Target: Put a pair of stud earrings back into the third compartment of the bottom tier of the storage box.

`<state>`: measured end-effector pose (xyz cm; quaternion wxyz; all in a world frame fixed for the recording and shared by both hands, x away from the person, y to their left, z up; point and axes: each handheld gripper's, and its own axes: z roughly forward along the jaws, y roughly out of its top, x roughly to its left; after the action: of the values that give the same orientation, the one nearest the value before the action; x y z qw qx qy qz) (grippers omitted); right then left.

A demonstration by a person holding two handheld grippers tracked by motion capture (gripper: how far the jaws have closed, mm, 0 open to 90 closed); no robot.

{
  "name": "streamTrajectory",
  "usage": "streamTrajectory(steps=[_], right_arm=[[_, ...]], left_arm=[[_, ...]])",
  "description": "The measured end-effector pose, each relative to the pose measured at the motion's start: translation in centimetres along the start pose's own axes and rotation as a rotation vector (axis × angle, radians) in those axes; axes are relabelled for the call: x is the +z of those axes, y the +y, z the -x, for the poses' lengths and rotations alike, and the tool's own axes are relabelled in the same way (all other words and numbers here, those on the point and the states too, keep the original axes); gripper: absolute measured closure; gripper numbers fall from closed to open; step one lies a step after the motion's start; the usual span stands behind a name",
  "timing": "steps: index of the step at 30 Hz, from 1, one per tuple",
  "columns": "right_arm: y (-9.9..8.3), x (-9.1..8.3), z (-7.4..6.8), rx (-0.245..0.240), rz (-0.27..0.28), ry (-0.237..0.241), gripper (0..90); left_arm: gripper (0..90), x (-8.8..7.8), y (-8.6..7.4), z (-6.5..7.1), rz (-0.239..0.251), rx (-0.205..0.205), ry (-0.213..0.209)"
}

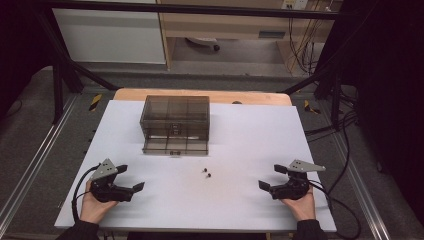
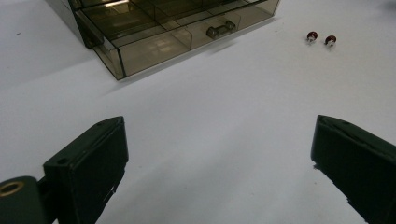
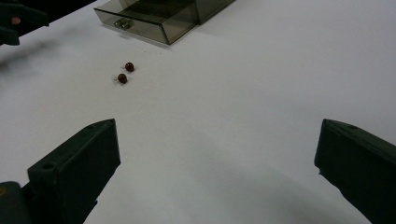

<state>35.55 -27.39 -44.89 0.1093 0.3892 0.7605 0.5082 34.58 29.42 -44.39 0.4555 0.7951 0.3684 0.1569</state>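
Two small dark-red beads (image 1: 206,173) lie just beside each other on the white surface (image 1: 240,150), slightly below the centre of the high view, with a narrow gap visible between them. They sit between the two tongs and a little above them in the frame, well apart from either. The line through the pair runs diagonally, from upper left to lower right in the high view; each bead is too small to show a long axis of its own, though a pale stub projects from each in the left gripper view (image 2: 321,38). In the right gripper view the beads (image 3: 126,73) appear in the upper left. Above them in the high view stands a smoke-tinted transparent drawer box (image 1: 175,119), its long axis running across the frame. Its bottom drawer (image 1: 174,145) is pulled out toward the beads, with its handle facing the lower edge of the frame. The left tongs (image 1: 131,178), at the lower left, are spread wide with nothing between them. The right tongs (image 1: 272,177), at the lower right, are likewise spread and grip nothing. Each set points inward toward the middle of the surface.
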Motion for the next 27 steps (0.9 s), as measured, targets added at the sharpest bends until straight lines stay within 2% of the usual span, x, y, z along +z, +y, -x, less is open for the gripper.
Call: streamTrajectory(steps=[11, 24, 27], right_arm=[[0.0, -0.1, 0.0, 0.003, -0.004, -0.003, 0.7], [0.0, -0.1, 0.0, 0.001, -0.008, -0.004, 0.8], [0.0, -0.1, -0.1, 0.000, -0.012, -0.006, 0.8]], left_arm=[[3.6, 0.3, 0.3, 0.4, -0.011, 0.005, -0.002], [3.6, 0.9, 1.0, 1.5, -0.022, 0.023, -0.014], [3.7, 1.1, 1.2, 1.7, -0.016, 0.013, -0.022]])
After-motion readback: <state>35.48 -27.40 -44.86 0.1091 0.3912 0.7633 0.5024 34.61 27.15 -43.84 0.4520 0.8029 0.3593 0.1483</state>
